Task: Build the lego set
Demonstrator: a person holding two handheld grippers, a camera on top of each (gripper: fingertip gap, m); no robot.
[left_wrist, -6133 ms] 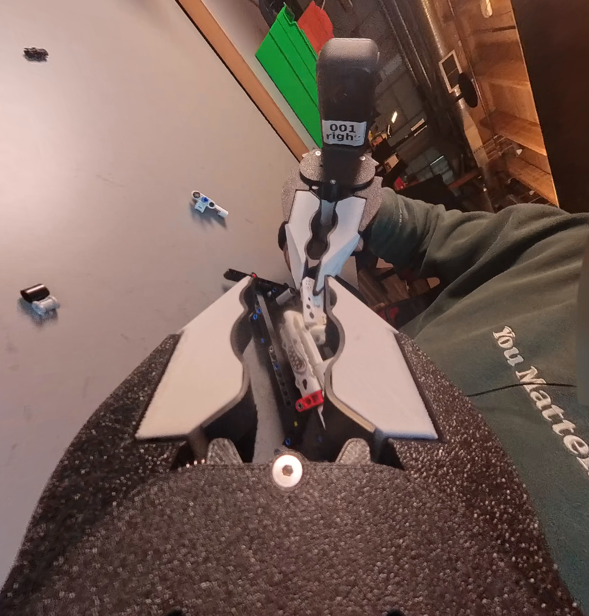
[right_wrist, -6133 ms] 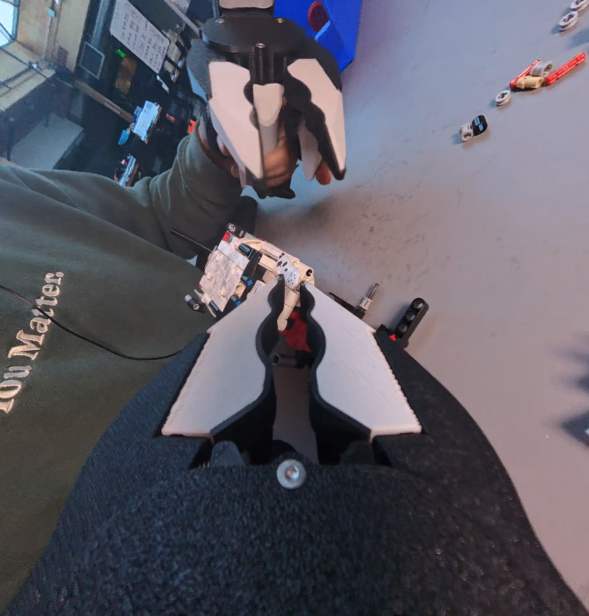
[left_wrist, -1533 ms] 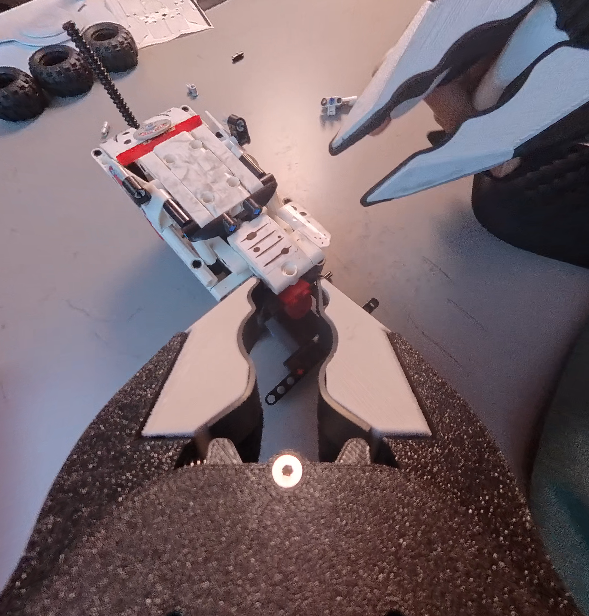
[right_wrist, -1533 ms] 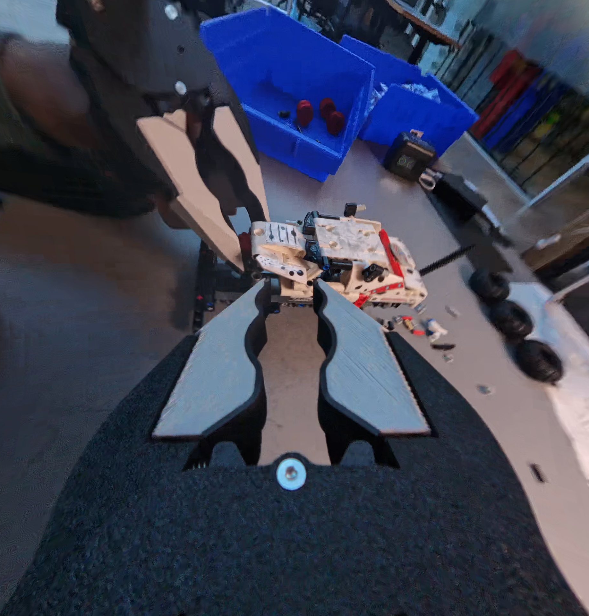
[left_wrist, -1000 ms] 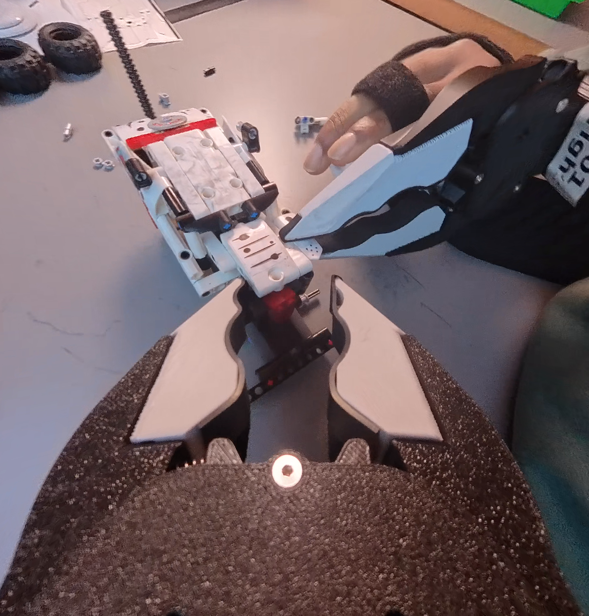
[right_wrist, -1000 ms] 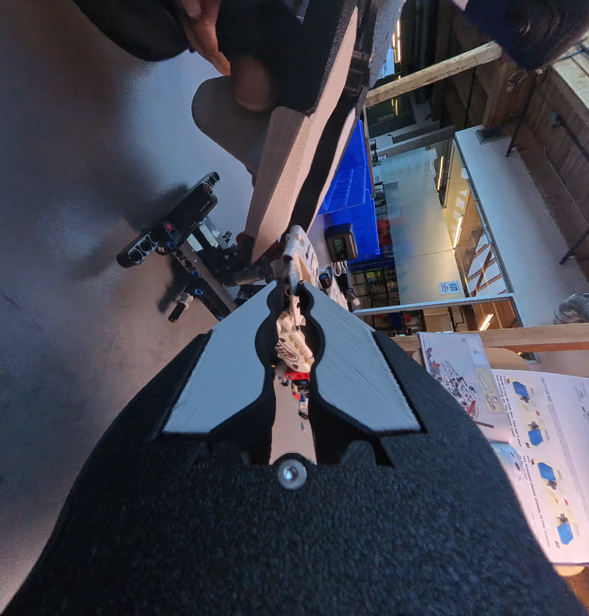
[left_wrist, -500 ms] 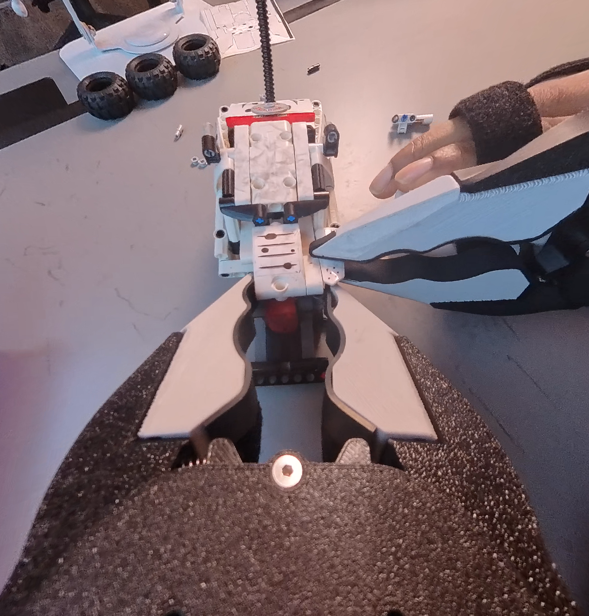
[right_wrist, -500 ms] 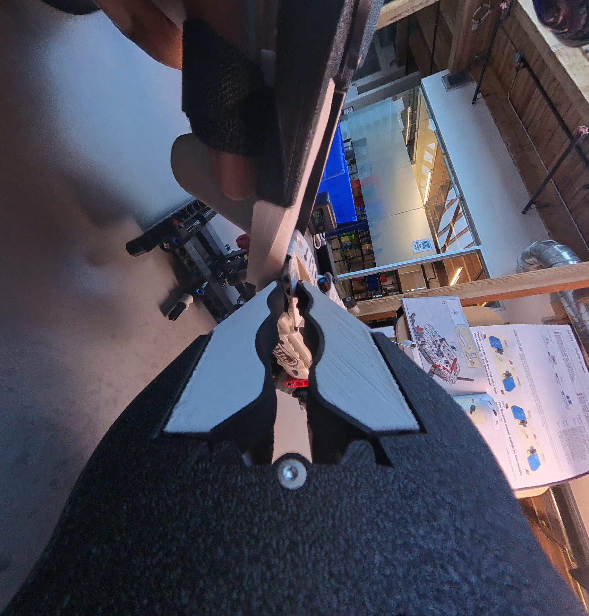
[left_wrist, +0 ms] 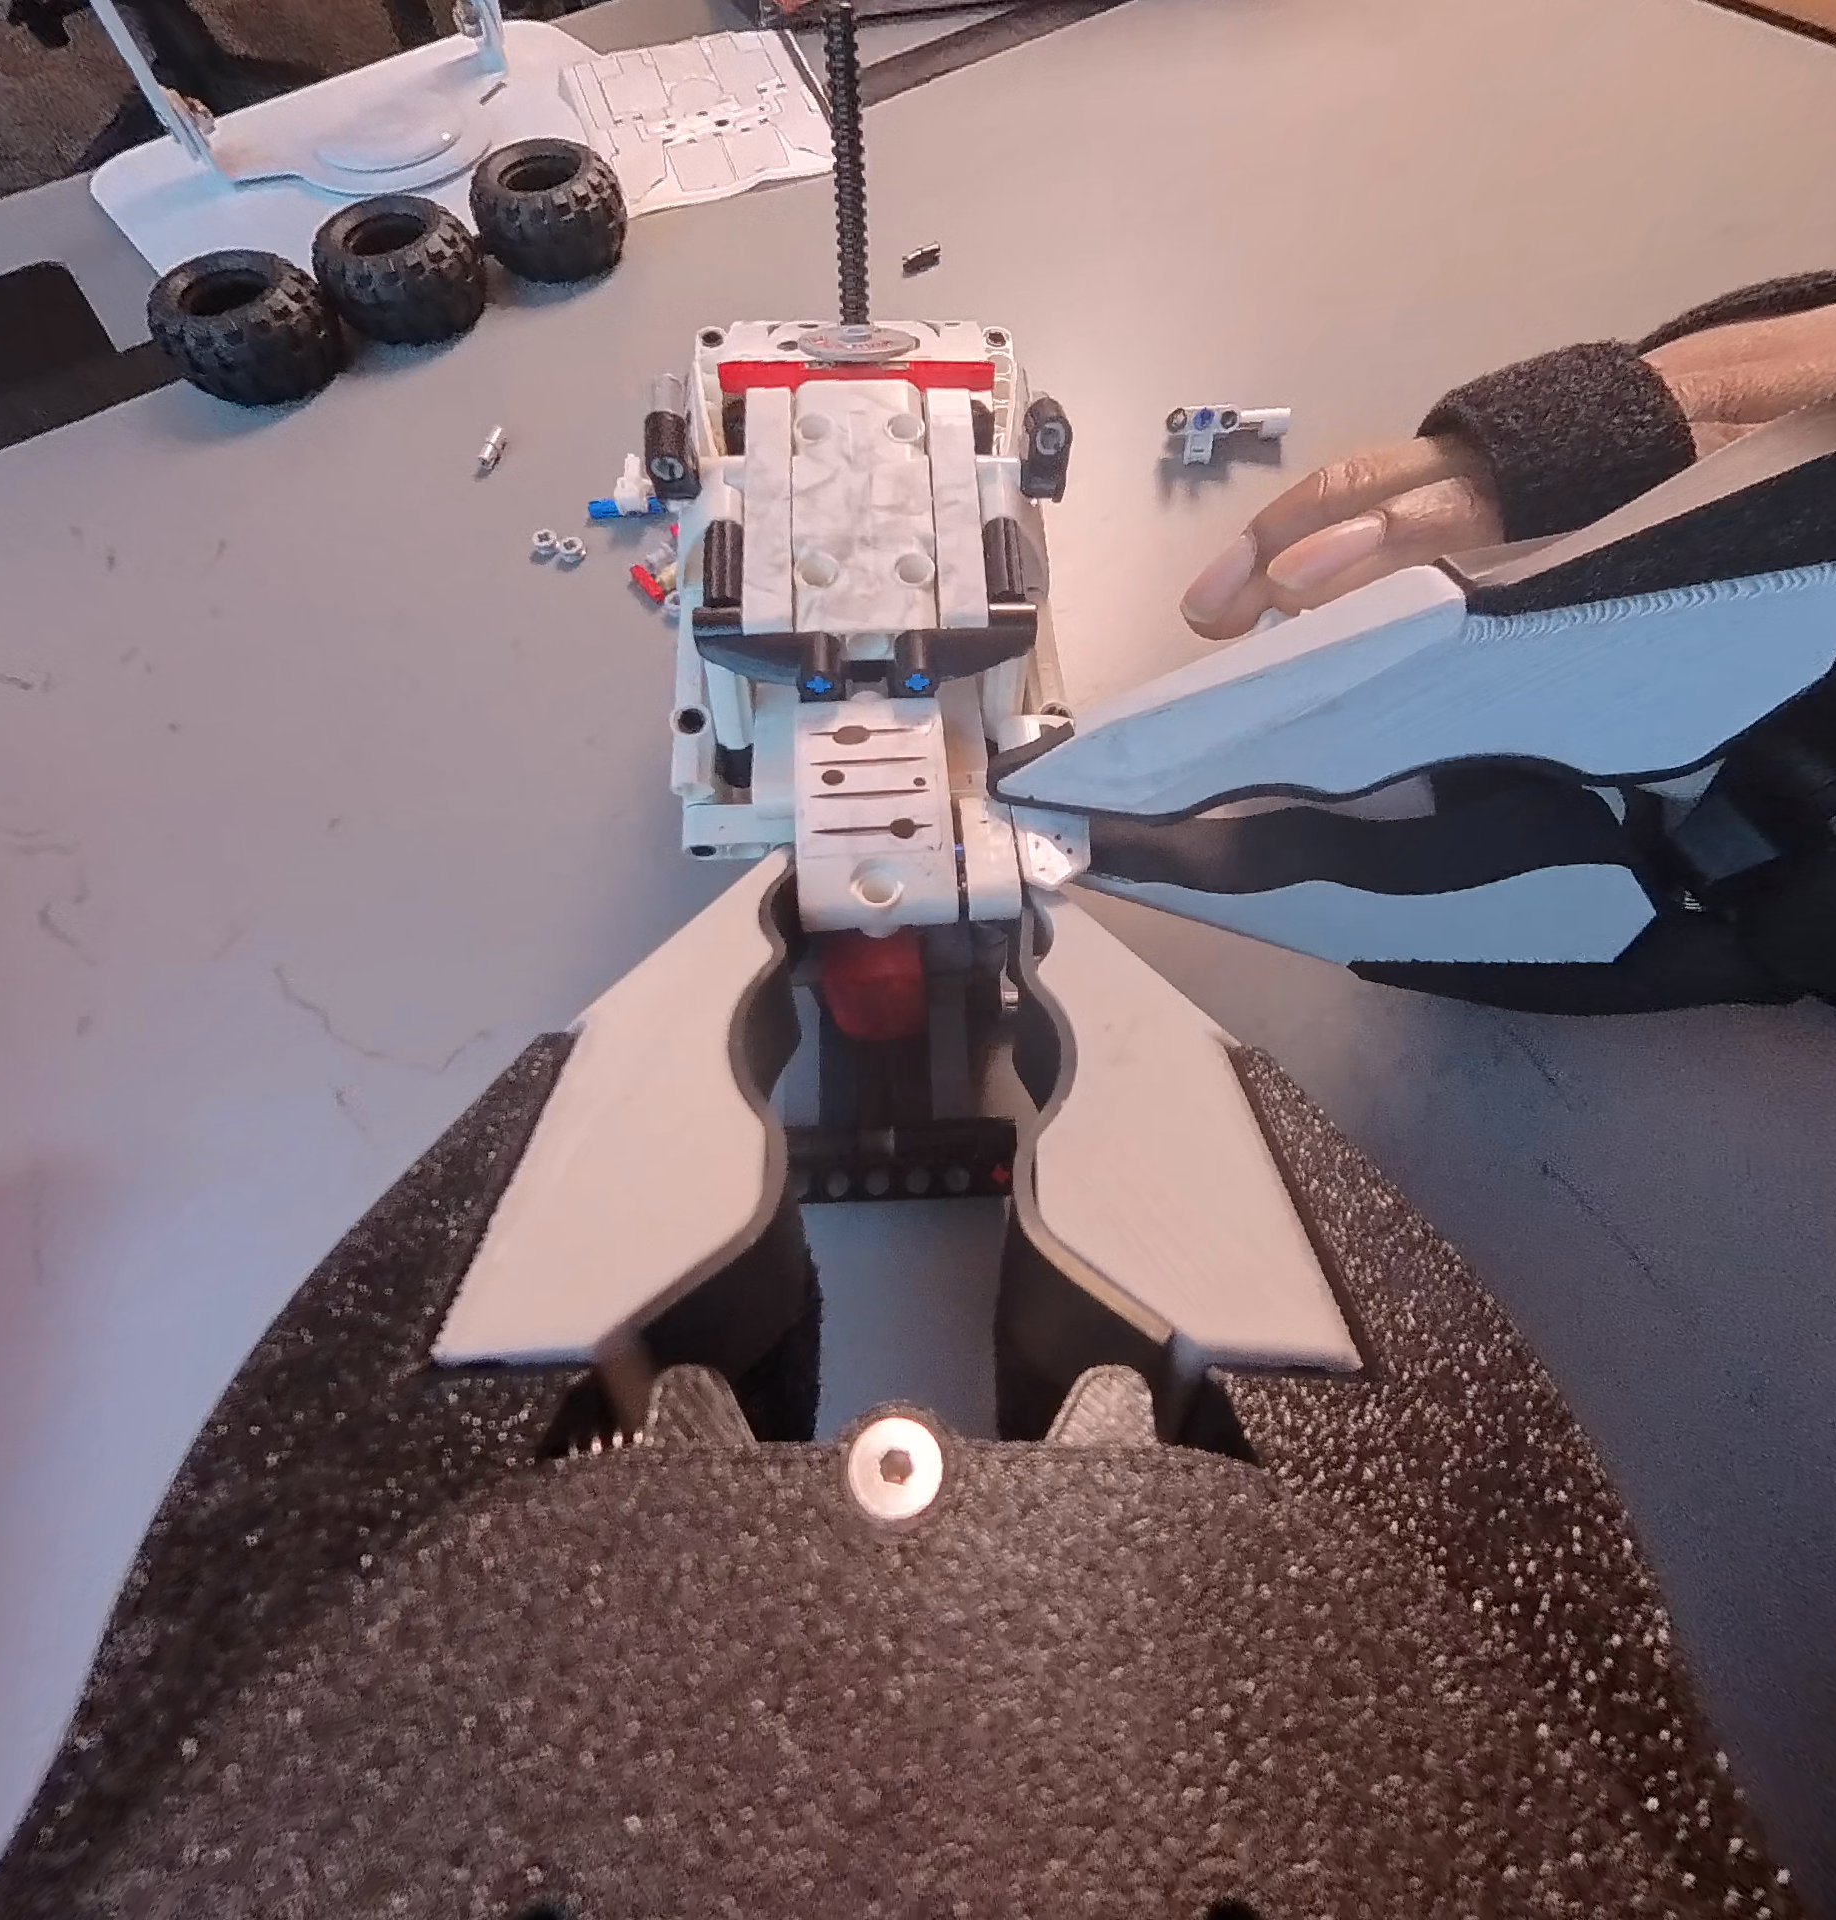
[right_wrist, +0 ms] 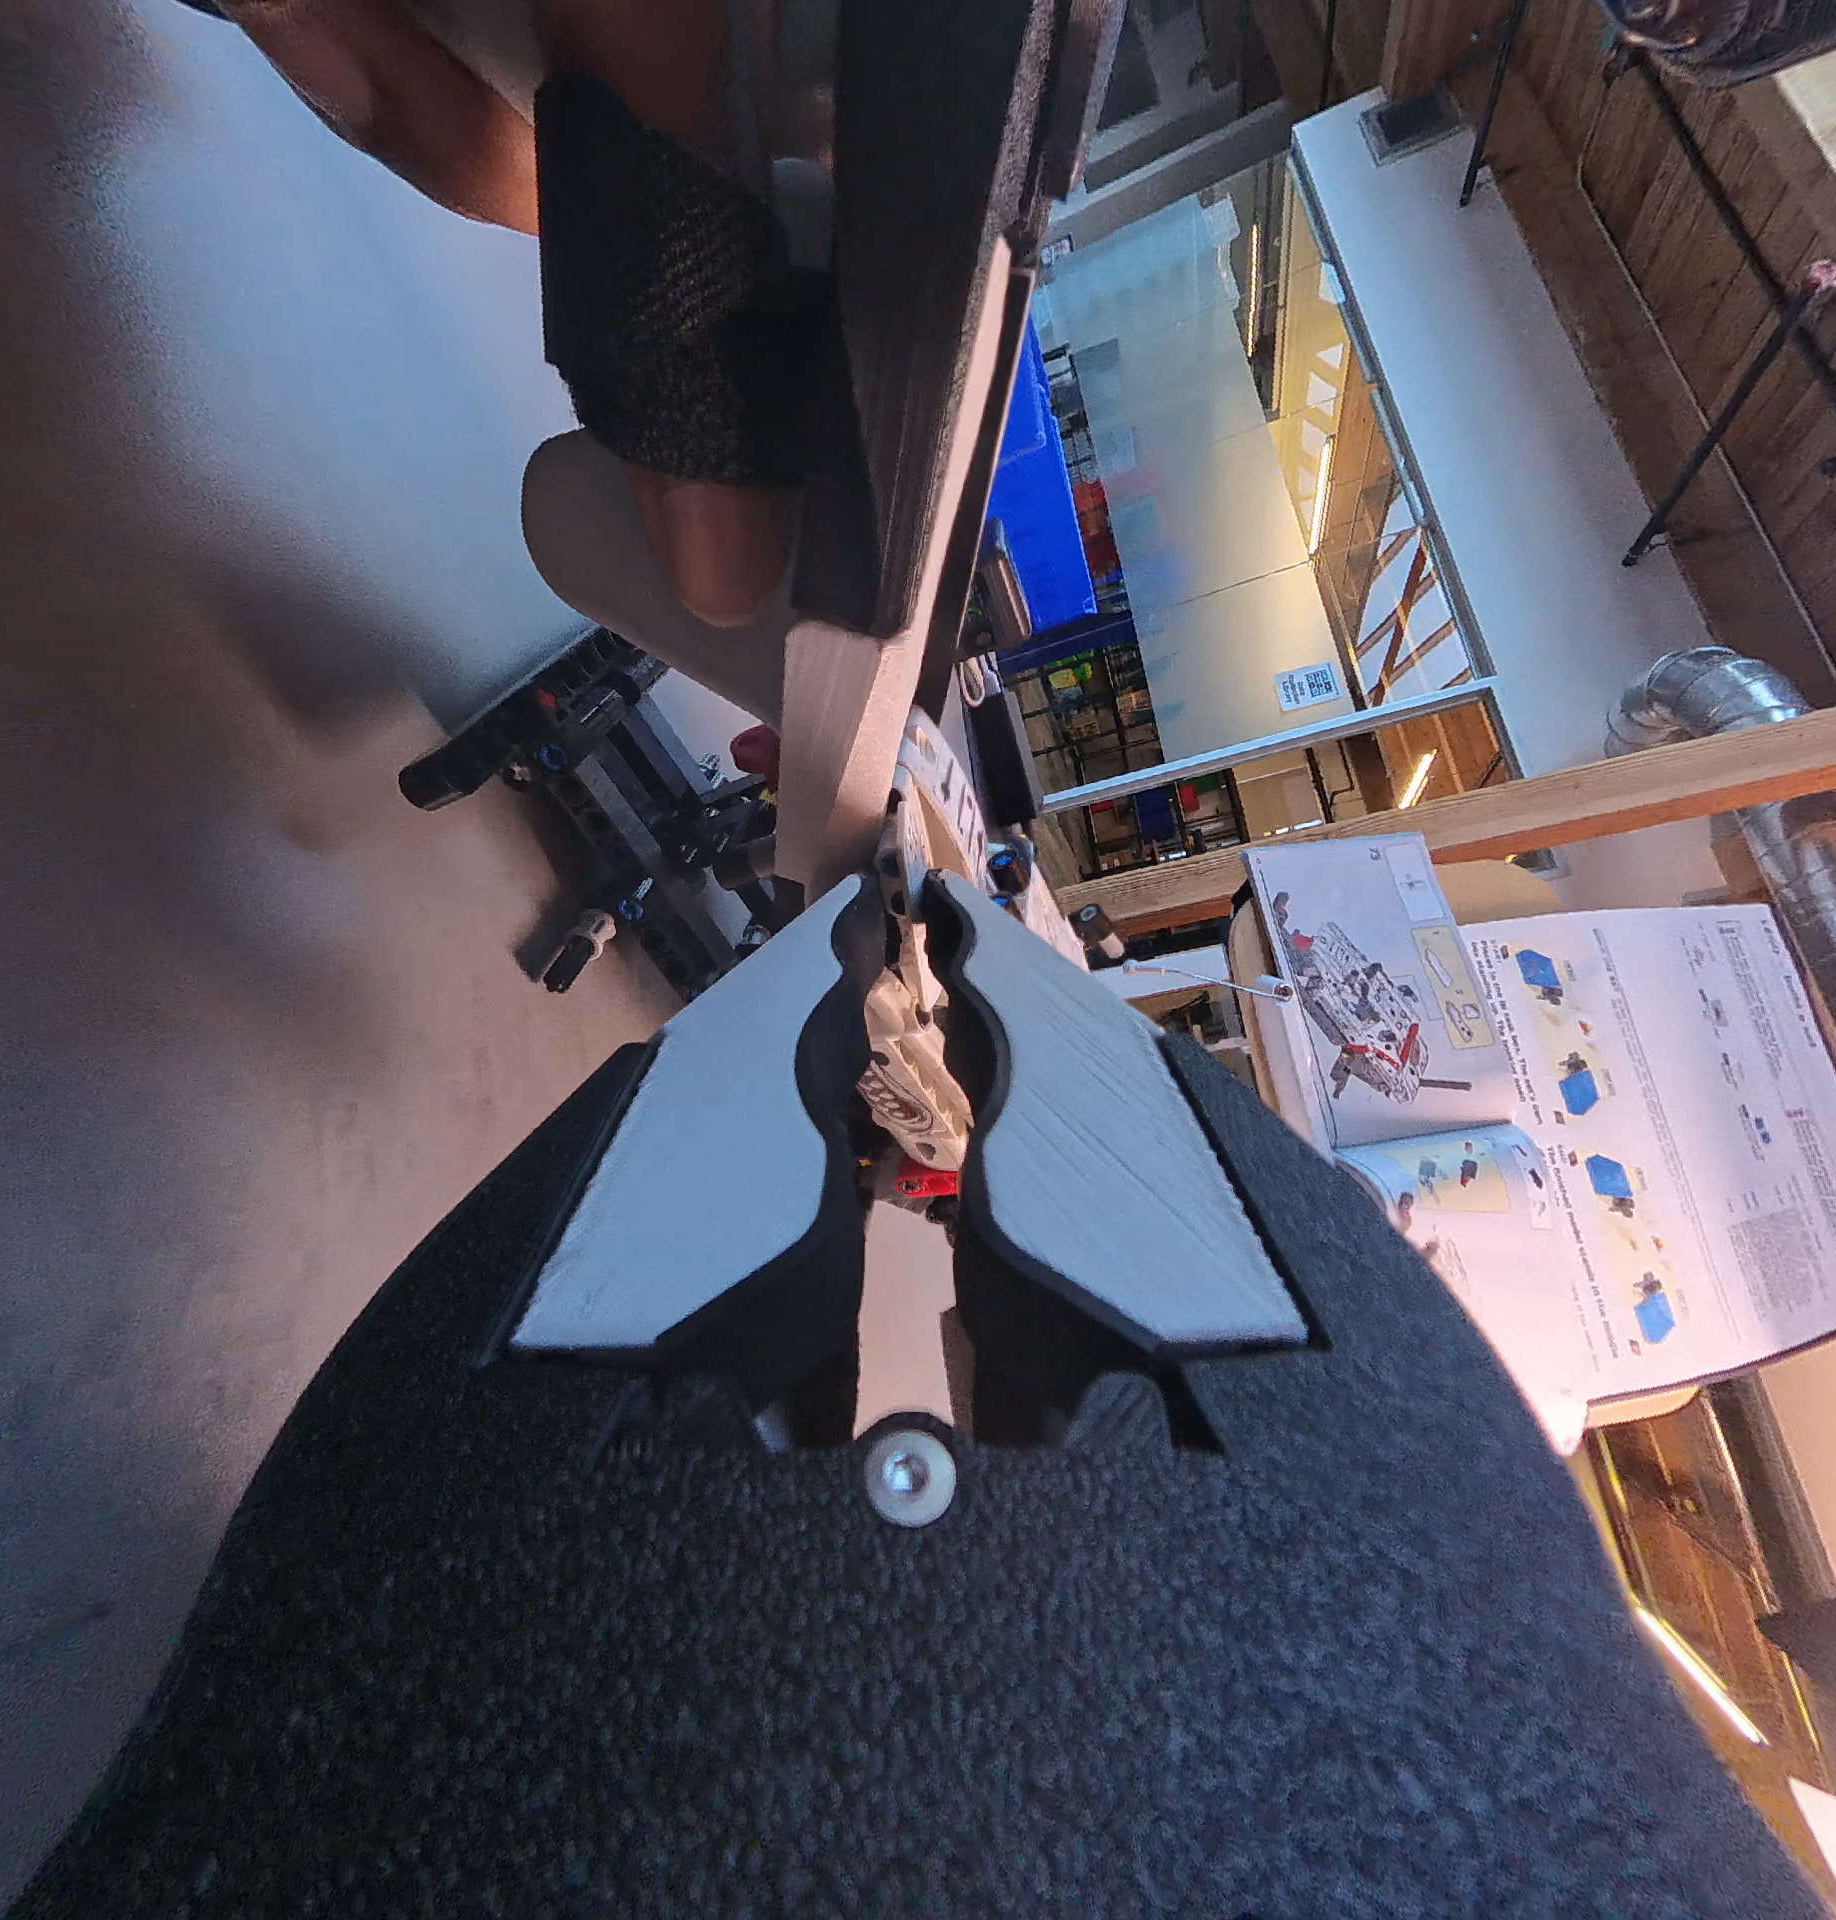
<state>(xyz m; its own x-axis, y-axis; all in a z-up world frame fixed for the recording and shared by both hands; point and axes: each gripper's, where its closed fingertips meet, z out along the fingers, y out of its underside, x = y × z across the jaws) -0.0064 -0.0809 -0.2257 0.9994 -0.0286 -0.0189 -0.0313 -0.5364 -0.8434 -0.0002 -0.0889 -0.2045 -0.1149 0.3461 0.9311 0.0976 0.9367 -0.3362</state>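
The left tool (left_wrist: 903,883) hides the lego model's (left_wrist: 867,540) near end; small loose pieces (left_wrist: 555,540) are unidentifiable.

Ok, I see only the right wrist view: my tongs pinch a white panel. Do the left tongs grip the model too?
Observer: Yes, the left tongs are closed on the lego model at its dark front frame.
Operator: Are the wheels mounted?
Observer: No, three black tyres lie loose on the table, beyond the model to the left.
Operator: Any spare part near my hand?
Observer: A small grey connector lies just beyond the right hand.

Warm sidelight, fisheye-warped, blurred edges
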